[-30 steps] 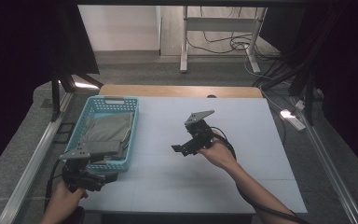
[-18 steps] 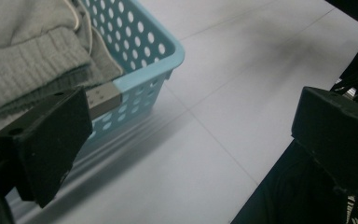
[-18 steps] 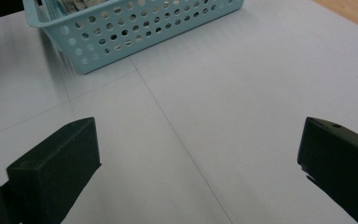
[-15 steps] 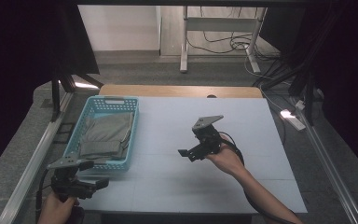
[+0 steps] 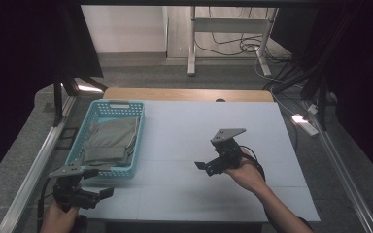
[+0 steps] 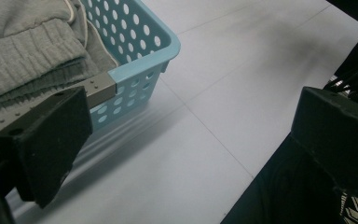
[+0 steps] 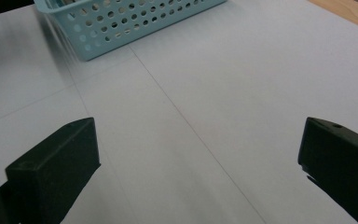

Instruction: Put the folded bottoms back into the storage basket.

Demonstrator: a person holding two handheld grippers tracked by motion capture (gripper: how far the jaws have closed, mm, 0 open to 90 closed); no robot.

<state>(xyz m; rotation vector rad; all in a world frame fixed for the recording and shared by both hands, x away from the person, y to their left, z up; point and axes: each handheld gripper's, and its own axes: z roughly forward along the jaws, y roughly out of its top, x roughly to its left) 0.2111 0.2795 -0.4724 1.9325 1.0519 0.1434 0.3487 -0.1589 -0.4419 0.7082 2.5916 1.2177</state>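
High view, blue basket (image 5: 137, 127) holding folded grey clothing (image 5: 109, 141)

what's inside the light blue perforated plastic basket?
Folded grey ribbed fabric garment with a pale cord fills the light blue perforated plastic basket. Anything under the fabric is covered, as is the basket floor.

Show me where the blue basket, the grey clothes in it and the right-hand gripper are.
blue basket (image 5: 137, 141), high view, on its right wall.
grey clothes (image 5: 110, 141), high view, on the middle of the folded fabric.
right gripper (image 5: 200, 166), high view, between its two black fingertips.
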